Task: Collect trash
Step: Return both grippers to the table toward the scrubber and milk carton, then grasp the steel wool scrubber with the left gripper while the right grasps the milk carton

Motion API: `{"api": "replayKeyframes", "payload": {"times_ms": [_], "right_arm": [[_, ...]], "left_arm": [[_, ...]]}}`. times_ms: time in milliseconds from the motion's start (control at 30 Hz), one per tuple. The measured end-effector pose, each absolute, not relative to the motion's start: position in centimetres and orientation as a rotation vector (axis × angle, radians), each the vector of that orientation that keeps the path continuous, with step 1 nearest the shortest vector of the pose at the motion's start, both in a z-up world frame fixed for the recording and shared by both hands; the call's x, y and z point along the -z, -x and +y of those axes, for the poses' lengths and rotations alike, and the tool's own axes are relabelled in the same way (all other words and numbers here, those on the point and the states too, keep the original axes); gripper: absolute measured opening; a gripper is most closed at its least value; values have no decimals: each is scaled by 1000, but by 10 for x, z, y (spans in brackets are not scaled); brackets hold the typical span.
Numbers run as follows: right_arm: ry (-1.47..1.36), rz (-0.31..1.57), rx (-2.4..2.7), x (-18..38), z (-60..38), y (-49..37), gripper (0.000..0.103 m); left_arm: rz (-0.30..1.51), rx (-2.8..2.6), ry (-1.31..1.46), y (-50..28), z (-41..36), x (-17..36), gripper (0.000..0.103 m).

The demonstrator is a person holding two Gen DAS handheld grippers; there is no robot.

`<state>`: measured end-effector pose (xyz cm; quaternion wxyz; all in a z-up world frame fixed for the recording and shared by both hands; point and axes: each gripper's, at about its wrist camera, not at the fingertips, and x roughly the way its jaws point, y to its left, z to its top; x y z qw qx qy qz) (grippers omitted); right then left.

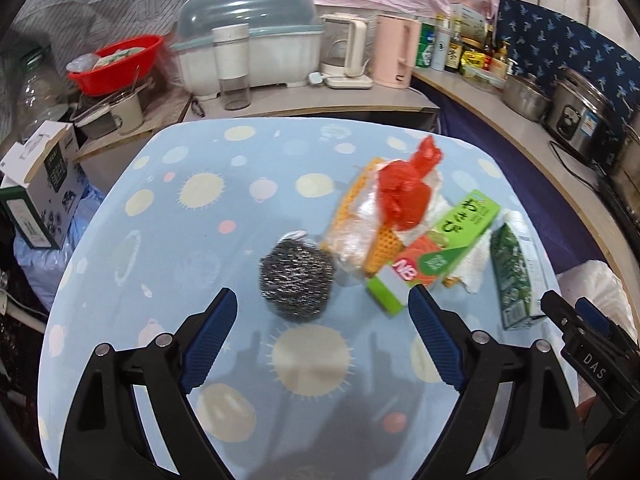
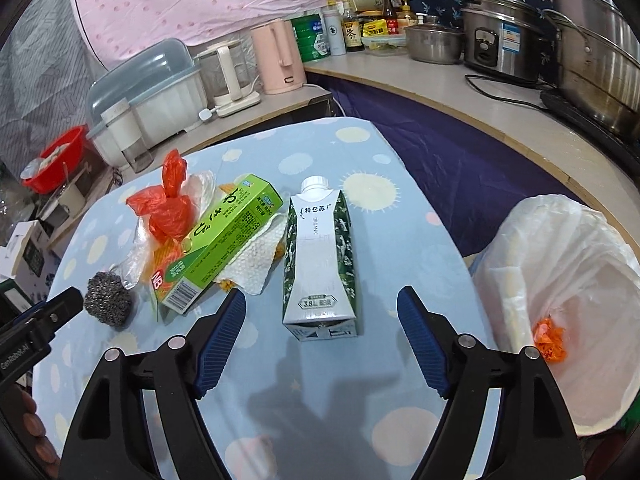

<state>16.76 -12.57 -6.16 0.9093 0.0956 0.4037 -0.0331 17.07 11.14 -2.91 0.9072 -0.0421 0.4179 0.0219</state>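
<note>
Left gripper (image 1: pixel 322 300) and right gripper (image 2: pixel 320 300) are hovering, fingers wide, holding nothing. White-and-green milk carton (image 2: pixel 318 258) is lying mid-surface before the right: light, stiff, crushable; pinch across its flat sides. Steel-wool scourer (image 1: pixel 296 276): springy, light.

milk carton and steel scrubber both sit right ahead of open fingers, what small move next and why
Probably ease the right gripper forward and down to straddle the milk carton. It lies on the tablecloth just beyond the open fingers, clear of the pile, with the lined bin close to its right. The left gripper could likewise take the steel scrubber.
</note>
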Motion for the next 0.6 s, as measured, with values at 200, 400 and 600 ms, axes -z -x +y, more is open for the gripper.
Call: {"api": "replayKeyframes", "payload": {"times_ms": [200, 400, 600], "right_arm": [[-195, 868, 83, 78, -121, -188, 75], [-185, 888, 98, 89, -120, -201, 75], [-188, 901, 110, 97, -122, -208, 75]], "left_arm": [[887, -66, 117, -184, 129, 45, 89], [914, -75, 147, -201, 138, 62, 89], [930, -76, 147, -214, 141, 77, 89]]}}
